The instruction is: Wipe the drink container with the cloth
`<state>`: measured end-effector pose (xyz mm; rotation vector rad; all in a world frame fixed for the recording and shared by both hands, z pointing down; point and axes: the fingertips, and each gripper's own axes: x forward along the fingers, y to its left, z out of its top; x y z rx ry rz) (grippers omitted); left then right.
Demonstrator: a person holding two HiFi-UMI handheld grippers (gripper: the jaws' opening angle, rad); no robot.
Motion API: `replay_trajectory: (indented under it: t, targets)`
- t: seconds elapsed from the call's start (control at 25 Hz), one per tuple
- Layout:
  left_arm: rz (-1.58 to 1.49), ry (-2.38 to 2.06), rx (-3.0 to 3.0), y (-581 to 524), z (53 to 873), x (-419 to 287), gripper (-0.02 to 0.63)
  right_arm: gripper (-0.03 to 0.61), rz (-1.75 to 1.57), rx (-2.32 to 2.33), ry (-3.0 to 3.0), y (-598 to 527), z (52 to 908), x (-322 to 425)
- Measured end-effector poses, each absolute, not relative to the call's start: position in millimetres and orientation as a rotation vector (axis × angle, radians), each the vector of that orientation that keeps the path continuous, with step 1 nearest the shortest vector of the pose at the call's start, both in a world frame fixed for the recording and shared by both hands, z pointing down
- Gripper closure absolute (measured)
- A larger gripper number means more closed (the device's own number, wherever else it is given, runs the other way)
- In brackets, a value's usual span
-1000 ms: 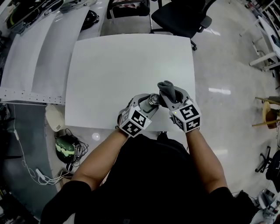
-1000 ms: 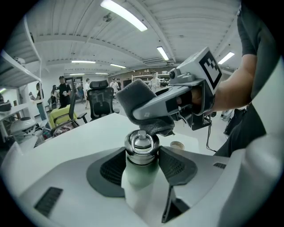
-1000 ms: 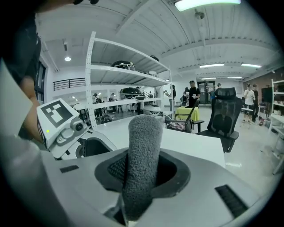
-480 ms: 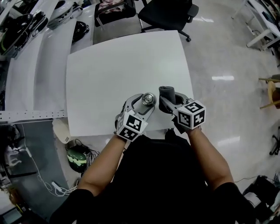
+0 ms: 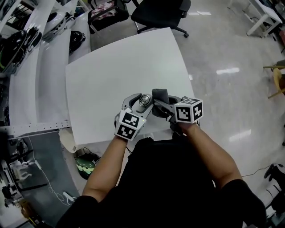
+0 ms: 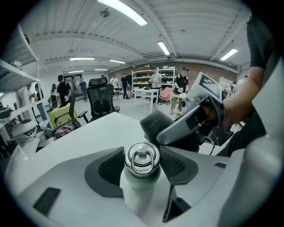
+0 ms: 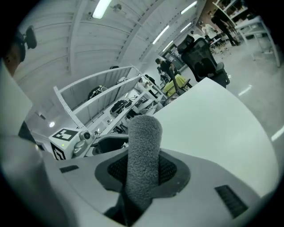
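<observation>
A white drink bottle with a steel ring cap [image 5: 143,100] [image 6: 141,165] stands upright between the pads of my left gripper [image 5: 141,102] [image 6: 142,177], over the table's near edge. The pads rest against both its sides. These jaws have just been opening slightly, with the bottle still between them. My right gripper [image 5: 158,103] [image 7: 142,177] is shut on a rolled grey cloth [image 5: 160,95] [image 7: 143,153]. The cloth's tip sticks out past the jaws, close beside the bottle's cap on the right [image 6: 156,124]. Whether it touches the bottle I cannot tell.
The white table [image 5: 111,71] stretches away beyond the grippers. A black office chair [image 5: 158,11] stands at its far side. A long white bench [image 5: 42,67] with helmets and gear runs along the left. A helmet and cables [image 5: 84,162] lie on the floor by the near left corner.
My right gripper has rolled and come down, bringing the cloth from above the bottle to right beside its cap. The left gripper and bottle have hardly moved.
</observation>
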<state>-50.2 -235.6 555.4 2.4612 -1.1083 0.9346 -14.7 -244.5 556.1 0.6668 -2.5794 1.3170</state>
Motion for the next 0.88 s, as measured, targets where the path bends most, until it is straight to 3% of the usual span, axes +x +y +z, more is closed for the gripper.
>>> replay_trajectory:
  t: [0.88]
  targets:
    - [0.973,-1.053,2.498,-234,555,-45,0.356,0.469,1.379,0.760,-2.444,-254,624,-7]
